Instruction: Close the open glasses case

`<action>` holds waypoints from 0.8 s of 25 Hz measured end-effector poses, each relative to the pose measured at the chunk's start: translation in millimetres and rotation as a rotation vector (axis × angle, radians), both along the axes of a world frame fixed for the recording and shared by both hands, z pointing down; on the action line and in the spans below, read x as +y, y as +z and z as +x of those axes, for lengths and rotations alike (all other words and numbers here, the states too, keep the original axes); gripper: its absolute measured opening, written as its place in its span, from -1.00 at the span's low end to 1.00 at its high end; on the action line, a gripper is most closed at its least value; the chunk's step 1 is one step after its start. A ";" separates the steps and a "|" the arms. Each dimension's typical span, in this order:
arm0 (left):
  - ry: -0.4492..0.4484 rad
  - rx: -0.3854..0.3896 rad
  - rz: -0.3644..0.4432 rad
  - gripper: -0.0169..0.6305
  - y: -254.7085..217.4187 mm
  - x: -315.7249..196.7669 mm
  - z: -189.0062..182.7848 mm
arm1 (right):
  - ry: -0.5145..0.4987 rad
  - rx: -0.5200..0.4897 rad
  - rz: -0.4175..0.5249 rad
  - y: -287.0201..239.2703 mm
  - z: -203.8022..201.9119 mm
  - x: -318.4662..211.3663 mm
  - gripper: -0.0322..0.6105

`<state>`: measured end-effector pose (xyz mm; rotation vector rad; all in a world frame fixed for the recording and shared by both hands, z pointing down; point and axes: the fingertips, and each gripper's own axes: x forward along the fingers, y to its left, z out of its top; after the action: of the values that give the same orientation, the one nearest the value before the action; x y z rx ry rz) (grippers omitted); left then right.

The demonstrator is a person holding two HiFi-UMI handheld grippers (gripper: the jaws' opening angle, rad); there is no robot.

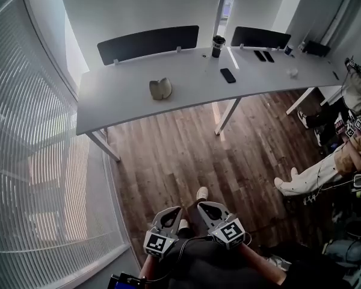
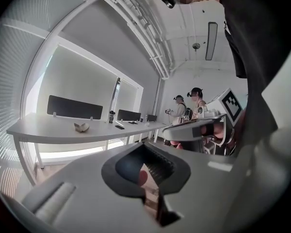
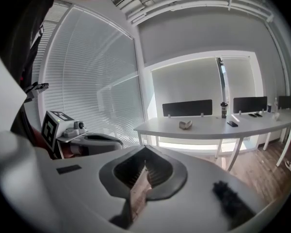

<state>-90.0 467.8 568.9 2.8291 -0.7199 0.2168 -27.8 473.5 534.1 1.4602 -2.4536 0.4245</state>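
The open glasses case [image 1: 160, 88], beige and spread apart, lies on the long white table [image 1: 120, 98] far ahead of me. It shows small in the left gripper view [image 2: 81, 126] and in the right gripper view [image 3: 185, 124]. Both grippers hang low, close to my body above the wooden floor, well short of the table. My left gripper [image 1: 170, 217] has its jaws together with nothing between them [image 2: 145, 146]. My right gripper [image 1: 211, 210] is likewise shut and empty [image 3: 145, 150].
A black tumbler [image 1: 218, 46], a dark phone [image 1: 228, 75] and two black divider panels [image 1: 147, 43] are on the table. Window blinds [image 1: 30, 161] run along the left. People [image 1: 349, 155] with gear are at the right. Wooden floor [image 1: 186, 149] lies between me and the table.
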 end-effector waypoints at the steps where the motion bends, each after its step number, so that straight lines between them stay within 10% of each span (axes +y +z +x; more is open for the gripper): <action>1: 0.003 -0.004 -0.001 -0.93 0.3 -3.3 1.4 | 0.008 0.001 -0.004 -2.2 2.5 -4.1 -0.89; 20: 0.002 -0.066 -0.039 -0.93 2.5 -86.3 43.9 | 0.039 -0.048 -0.002 -5.3 67.0 -98.6 -0.89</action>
<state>-46.1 381.6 571.4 2.7977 -0.7191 0.3222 39.2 374.9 528.8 1.5165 -2.4641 0.4752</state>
